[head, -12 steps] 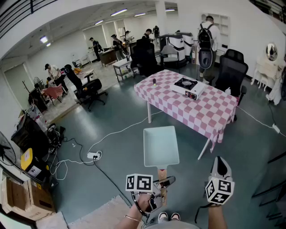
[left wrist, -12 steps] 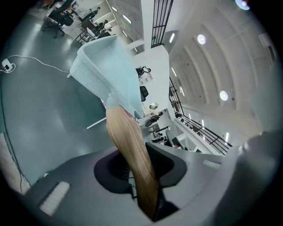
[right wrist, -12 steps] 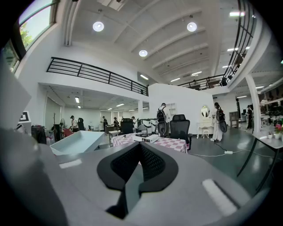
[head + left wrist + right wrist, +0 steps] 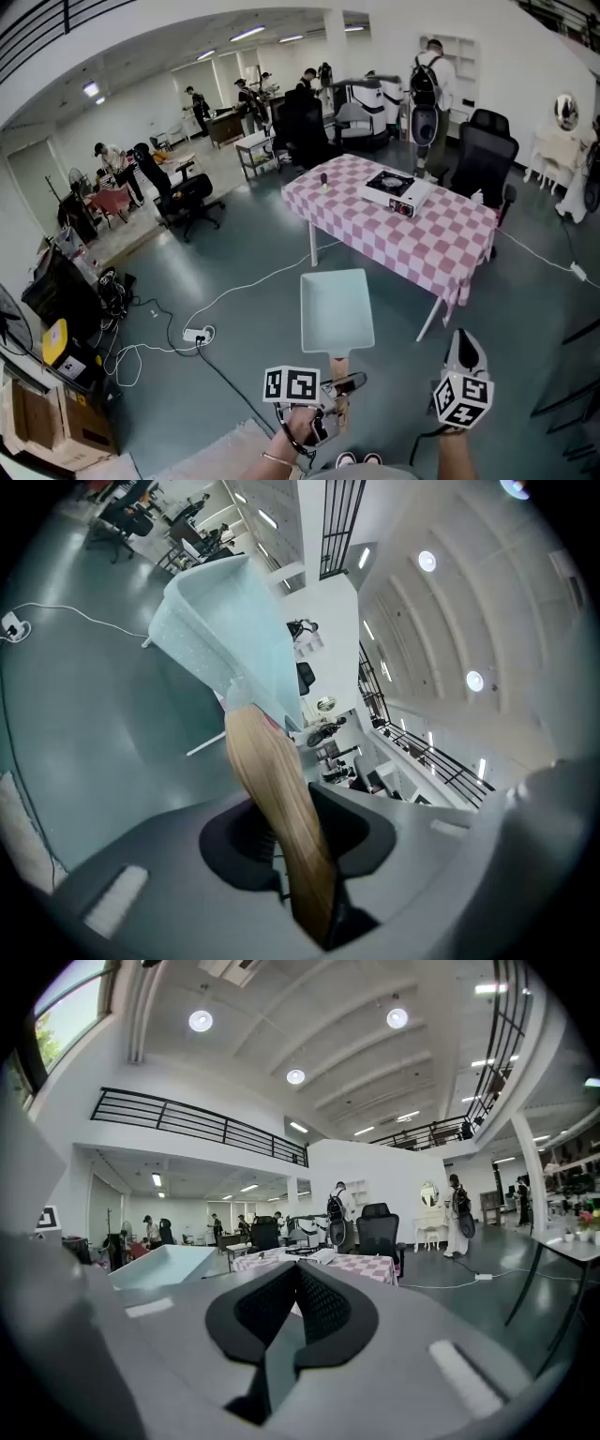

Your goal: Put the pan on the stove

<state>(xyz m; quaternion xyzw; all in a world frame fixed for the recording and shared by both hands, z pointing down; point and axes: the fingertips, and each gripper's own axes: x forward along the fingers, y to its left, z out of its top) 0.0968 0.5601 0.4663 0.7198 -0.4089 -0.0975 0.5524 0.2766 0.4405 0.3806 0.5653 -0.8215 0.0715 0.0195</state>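
A pale blue square pan (image 4: 337,312) with a wooden handle (image 4: 339,376) hangs over the floor, held out in front of me. My left gripper (image 4: 343,386) is shut on that handle; in the left gripper view the wooden handle (image 4: 281,808) runs between the jaws up to the pan (image 4: 230,621). My right gripper (image 4: 462,353) is beside it, shut with nothing in it; in the right gripper view the pan (image 4: 164,1265) shows at the left. A white portable stove (image 4: 396,191) sits on the pink checked table (image 4: 441,246) ahead, also seen from the right gripper as the table (image 4: 361,1264).
A small dark bottle (image 4: 323,177) stands on the table's far corner. Black office chairs (image 4: 485,152) stand behind the table. Cables and a power strip (image 4: 195,334) lie on the floor to the left. Several people work at the back of the room.
The view has shifted slightly forward; the table and stove sit a little higher and nearer. The pan stays in the left gripper's hold.
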